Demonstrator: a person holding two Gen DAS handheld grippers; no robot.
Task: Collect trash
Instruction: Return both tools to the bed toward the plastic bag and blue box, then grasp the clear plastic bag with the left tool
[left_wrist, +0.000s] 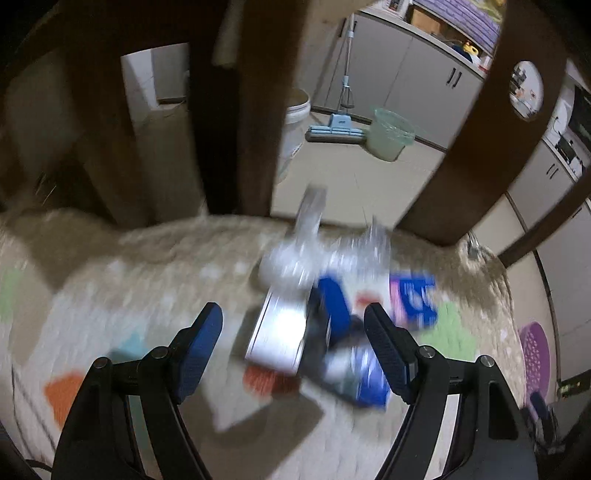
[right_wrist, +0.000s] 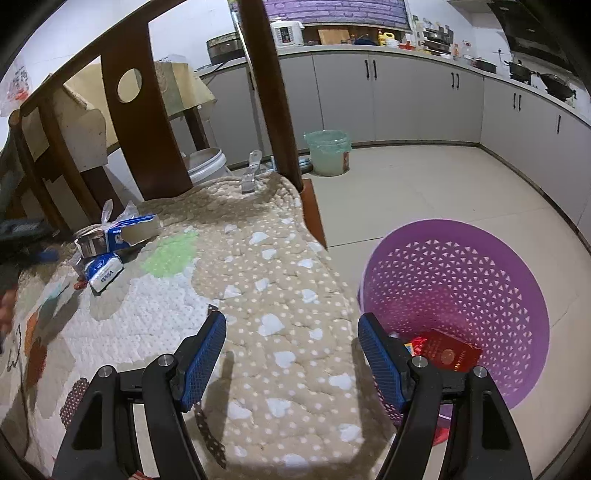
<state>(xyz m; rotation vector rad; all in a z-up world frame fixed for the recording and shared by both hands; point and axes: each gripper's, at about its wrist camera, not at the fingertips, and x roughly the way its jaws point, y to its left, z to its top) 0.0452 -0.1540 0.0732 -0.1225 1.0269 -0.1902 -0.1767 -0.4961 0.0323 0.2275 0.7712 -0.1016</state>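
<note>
A pile of trash lies on a cushioned chair seat (right_wrist: 280, 295). In the blurred left wrist view it holds a white box (left_wrist: 280, 332), a blue packet (left_wrist: 354, 354), a blue and pink carton (left_wrist: 415, 301) and crumpled clear plastic (left_wrist: 314, 254). My left gripper (left_wrist: 293, 325) is open, just short of the white box. In the right wrist view the pile shows at the left: a blue and white carton (right_wrist: 129, 230) and a tissue packet (right_wrist: 103, 271). My right gripper (right_wrist: 291, 347) is open and empty over the seat's front edge, beside a purple basket (right_wrist: 480, 280) holding a red box (right_wrist: 448, 354).
Dark wooden chair-back slats (right_wrist: 147, 122) rise behind the seat. A green-lined bin (right_wrist: 328, 151), a white bucket (right_wrist: 207, 166) and a mop (left_wrist: 332, 129) stand on the tiled floor. Grey kitchen cabinets (right_wrist: 406, 99) line the far wall.
</note>
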